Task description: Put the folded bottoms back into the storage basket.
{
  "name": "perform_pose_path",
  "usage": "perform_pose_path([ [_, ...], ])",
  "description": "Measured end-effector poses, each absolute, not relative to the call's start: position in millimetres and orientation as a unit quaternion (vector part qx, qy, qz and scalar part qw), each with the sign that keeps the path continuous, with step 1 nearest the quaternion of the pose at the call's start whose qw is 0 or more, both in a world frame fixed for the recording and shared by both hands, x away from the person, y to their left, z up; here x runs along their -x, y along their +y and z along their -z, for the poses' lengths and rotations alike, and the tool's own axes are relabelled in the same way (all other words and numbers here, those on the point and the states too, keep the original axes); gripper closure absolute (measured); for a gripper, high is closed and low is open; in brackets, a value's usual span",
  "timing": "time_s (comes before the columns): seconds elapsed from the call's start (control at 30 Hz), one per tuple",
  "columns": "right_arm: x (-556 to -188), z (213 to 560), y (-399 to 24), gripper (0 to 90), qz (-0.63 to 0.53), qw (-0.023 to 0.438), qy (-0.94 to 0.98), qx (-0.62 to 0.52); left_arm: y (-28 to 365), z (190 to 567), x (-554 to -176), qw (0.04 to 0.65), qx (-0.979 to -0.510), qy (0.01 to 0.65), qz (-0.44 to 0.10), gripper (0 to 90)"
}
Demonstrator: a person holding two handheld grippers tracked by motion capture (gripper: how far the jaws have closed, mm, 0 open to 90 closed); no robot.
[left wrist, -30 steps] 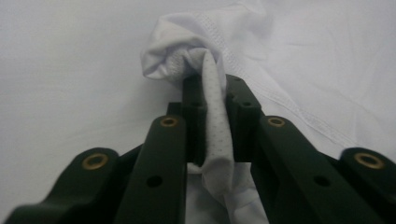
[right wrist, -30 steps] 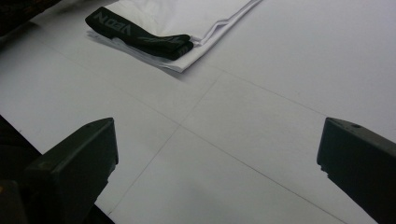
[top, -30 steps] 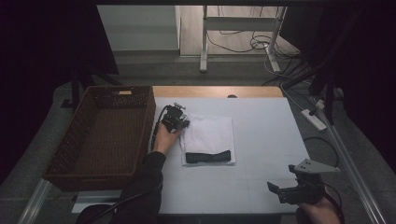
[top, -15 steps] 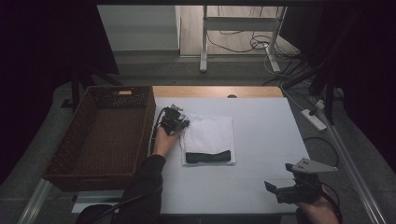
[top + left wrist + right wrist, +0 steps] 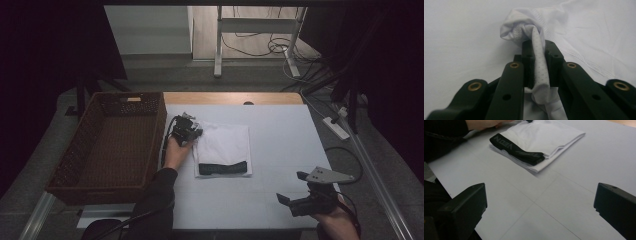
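A folded white garment [image 5: 225,146] with a black waistband [image 5: 223,167] lies on the white table [image 5: 280,140]. My left gripper [image 5: 194,134] sits at the garment's far left corner and is shut on a bunched fold of the white cloth [image 5: 537,65], which is pinched between the two black pads. My right gripper [image 5: 290,187] hovers near the table's front right edge, jaws wide apart with nothing between them. In the right gripper view the garment [image 5: 544,135] and its waistband [image 5: 516,150] lie ahead on the table.
A brown wicker basket [image 5: 107,145] stands at the table's left side, right beside my left hand. A strip of wood [image 5: 230,98] runs along the table's far edge. A power strip [image 5: 336,127] and cables lie off the right side.
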State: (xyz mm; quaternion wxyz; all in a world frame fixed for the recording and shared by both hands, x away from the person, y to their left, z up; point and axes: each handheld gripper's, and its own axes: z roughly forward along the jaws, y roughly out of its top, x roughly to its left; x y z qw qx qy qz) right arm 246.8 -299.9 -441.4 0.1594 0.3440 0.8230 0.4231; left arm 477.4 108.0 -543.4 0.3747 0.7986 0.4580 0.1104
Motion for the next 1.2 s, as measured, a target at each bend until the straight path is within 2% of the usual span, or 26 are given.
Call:
perform_pose_path([
  [0.47, -258, 445, -275, 0.0, -0.437, 0.115, 0.836, -0.313, 106, 544, -475, 0.373, -0.799, 0.456, -0.121, 79.1],
  [1.2, -291, 464, -239, 0.0, -0.418, 0.083, 0.862, -0.275, 109, 544, -477, 0.377, -0.797, 0.458, -0.109, 79.0],
])
